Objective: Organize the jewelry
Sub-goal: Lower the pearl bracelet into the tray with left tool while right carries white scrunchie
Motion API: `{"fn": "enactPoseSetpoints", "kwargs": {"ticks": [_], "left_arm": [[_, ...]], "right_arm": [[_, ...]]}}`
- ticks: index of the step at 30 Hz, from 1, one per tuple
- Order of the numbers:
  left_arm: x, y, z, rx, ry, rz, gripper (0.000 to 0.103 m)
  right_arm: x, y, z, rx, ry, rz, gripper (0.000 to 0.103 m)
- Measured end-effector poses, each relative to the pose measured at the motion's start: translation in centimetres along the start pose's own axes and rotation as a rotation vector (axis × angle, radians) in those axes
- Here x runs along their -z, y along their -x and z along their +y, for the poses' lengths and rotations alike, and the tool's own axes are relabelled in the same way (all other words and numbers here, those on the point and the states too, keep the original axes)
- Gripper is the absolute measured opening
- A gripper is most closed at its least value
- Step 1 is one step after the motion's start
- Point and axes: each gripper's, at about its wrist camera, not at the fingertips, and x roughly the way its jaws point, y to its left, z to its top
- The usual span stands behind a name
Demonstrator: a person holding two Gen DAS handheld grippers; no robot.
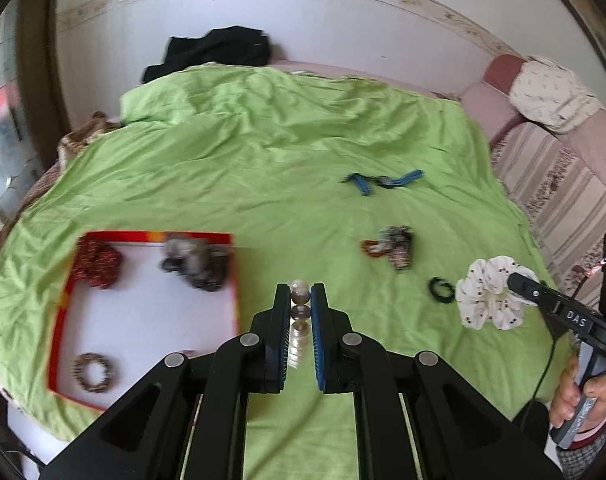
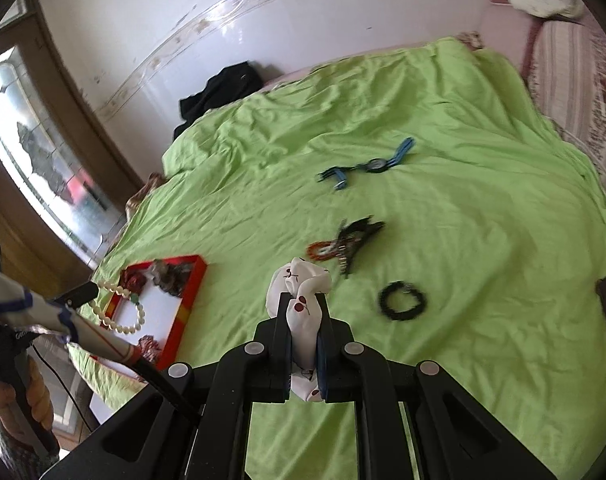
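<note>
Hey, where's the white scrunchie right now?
The white scrunchie is clamped between the right gripper fingers, held above the green bedspread, with the black bracelet lying just to its right.

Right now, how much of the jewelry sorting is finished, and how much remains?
Partly done. The red-edged box already holds a red scrunchie, a grey one and a dark bracelet. In hand: the left claw grips a bead bracelet; the right claw grips a white scrunchie. Left on the bed: blue watch, black bracelet, mixed pile.
</note>
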Motion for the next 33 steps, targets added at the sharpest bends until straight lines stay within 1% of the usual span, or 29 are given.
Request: {"fn": "enactPoseSetpoints", "kwargs": {"ticks": [5, 9, 14, 17, 22, 26, 30, 33], "left_arm": [[0.2, 0.0, 4.7, -0.066, 0.040, 0.009, 0.010], [0.2, -0.9, 8.7, -0.116, 0.078, 0.029, 0.010], [0.3, -3.0, 13.3, -0.125, 0.154, 0.072, 0.010], [0.3, -4.5, 15.2, -0.129, 0.174, 0.085, 0.010], [0.4, -7.3, 18.3, -0.134, 0.209, 0.111, 0.010], [1.1, -9.1, 21.1, -0.142, 0.251, 0.141, 0.010], [2.0, -9.3, 23.4, -0.143, 0.288, 0.140, 0.010], [2.7, -9.4, 25.2, -0.162, 0.315, 0.147, 0.010]], "right_arm": [[0.1, -2.6, 3.1, -0.030, 0.048, 0.045, 0.010], [0.2, -5.4, 6.4, -0.067, 0.090, 0.094, 0.010], [0.3, -9.0, 11.5, -0.108, 0.160, 0.158, 0.010], [0.7, -11.7, 15.5, -0.138, 0.221, 0.193, 0.010], [1.6, -15.8, 20.5, -0.181, 0.283, 0.243, 0.010], [2.3, -18.5, 22.9, -0.199, 0.303, 0.277, 0.010], [2.6, -20.6, 24.0, -0.223, 0.290, 0.316, 0.010], [3.0, -21.7, 24.5, -0.228, 0.290, 0.334, 0.010]]}}
